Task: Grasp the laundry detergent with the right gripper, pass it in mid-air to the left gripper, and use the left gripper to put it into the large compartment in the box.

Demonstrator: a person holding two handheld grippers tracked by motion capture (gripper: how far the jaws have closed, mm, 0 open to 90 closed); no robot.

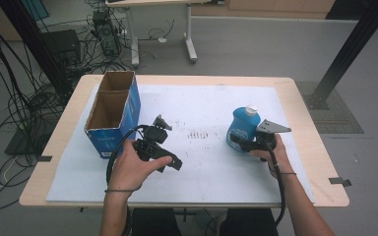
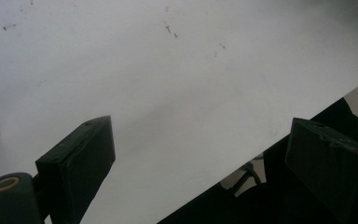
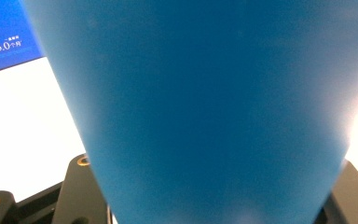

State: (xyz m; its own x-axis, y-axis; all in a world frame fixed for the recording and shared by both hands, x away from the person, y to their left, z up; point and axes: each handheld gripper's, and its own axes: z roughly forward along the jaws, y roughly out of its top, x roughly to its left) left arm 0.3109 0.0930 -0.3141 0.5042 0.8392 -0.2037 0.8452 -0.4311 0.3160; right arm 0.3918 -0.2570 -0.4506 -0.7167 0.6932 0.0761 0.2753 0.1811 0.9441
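The blue bottle (image 1: 241, 129) stands upright on the white sheet (image 1: 202, 162), well to the right of the cardboard box (image 1: 112, 112). It sits between the jaws of the right gripper (image 1: 241, 142), which are clenched on its lower body. The left gripper (image 1: 163, 123) hovers just beside the box, on its bottle side, jaws spread wide and holding nothing, well apart from the bottle

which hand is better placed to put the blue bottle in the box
Right. Its gripper is already shut on the blue bottle. The left gripper is nearer the box but open and empty.
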